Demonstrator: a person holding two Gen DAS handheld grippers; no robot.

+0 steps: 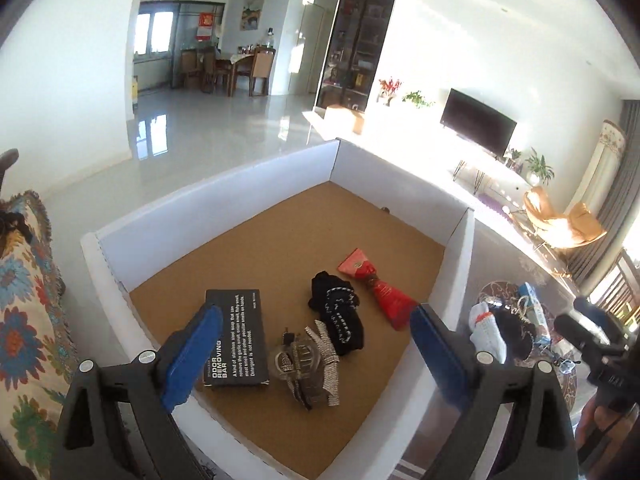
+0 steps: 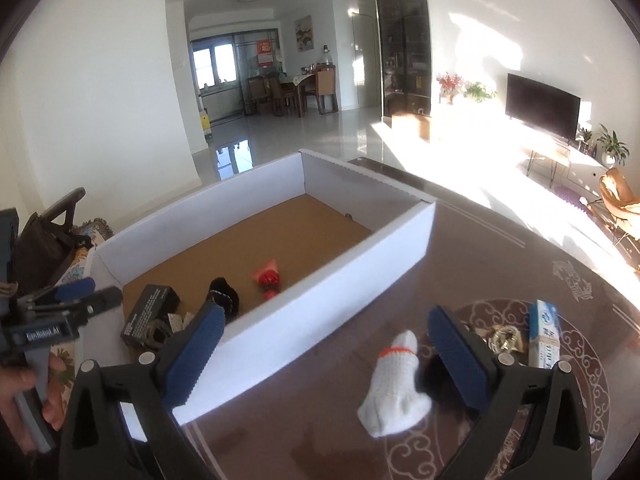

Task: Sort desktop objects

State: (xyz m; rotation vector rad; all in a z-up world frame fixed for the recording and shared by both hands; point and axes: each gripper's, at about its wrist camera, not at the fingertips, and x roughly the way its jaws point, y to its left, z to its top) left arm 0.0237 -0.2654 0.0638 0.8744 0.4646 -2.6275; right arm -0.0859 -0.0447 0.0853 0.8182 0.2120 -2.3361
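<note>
White sock (image 2: 394, 390) between spread right jaws

— What do we have behind the table?

— We see white walls, a glossy pale floor (image 1: 224, 136) with window reflections, and a dining table (image 2: 298, 84) with wooden chairs at the far end by the windows (image 2: 214, 64).

— And to our right?

— A tall dark glass cabinet (image 2: 404, 40), then a black television (image 2: 542, 104) on a low white stand, potted plants (image 2: 610, 146) beside it. Strong sunlight washes the wall and floor there. We also note an orange chair (image 1: 560, 222) near grey curtains (image 1: 612, 200).
</note>
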